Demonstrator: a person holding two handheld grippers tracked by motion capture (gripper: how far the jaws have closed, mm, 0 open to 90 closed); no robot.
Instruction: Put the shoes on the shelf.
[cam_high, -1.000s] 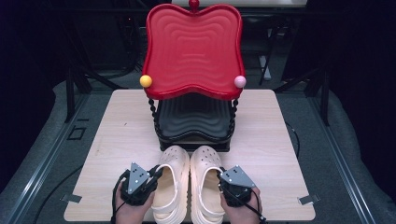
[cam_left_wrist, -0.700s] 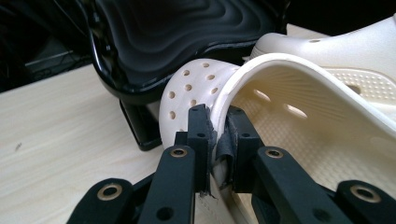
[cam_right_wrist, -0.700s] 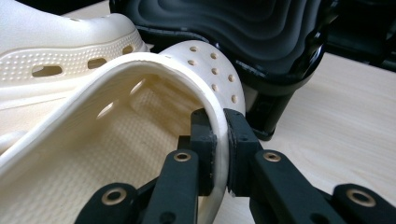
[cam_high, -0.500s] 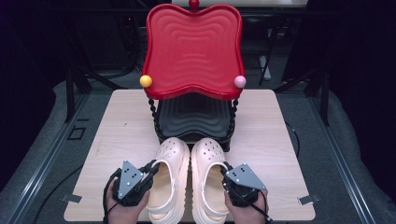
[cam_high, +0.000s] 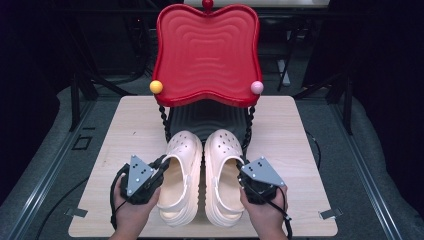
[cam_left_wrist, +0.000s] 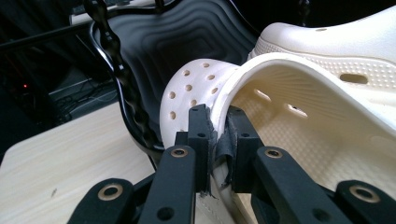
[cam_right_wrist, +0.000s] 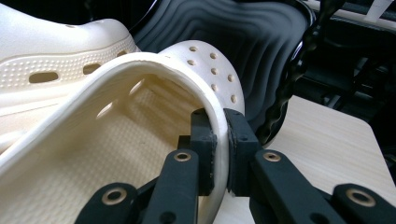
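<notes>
Here, left gripper (cam_high: 159, 172): jaws clamped on the left clog's (cam_high: 181, 175) outer rim.
Right gripper (cam_high: 242, 172): jaws pinching the right clog's (cam_high: 224, 172) outer rim.
Clogs: side by side, near-centre on the table (cam_high: 125, 125), toes toward the black tray (cam_high: 207, 117).
Red tray (cam_high: 206, 52): above, far side.

The table (cam_high: 125, 130) is seen from above at the near side, facing forward and down. Each clog rim is viewed super close along the jaws, and the black tray (cam_left_wrist: 187, 42) is shared by all views.
</notes>
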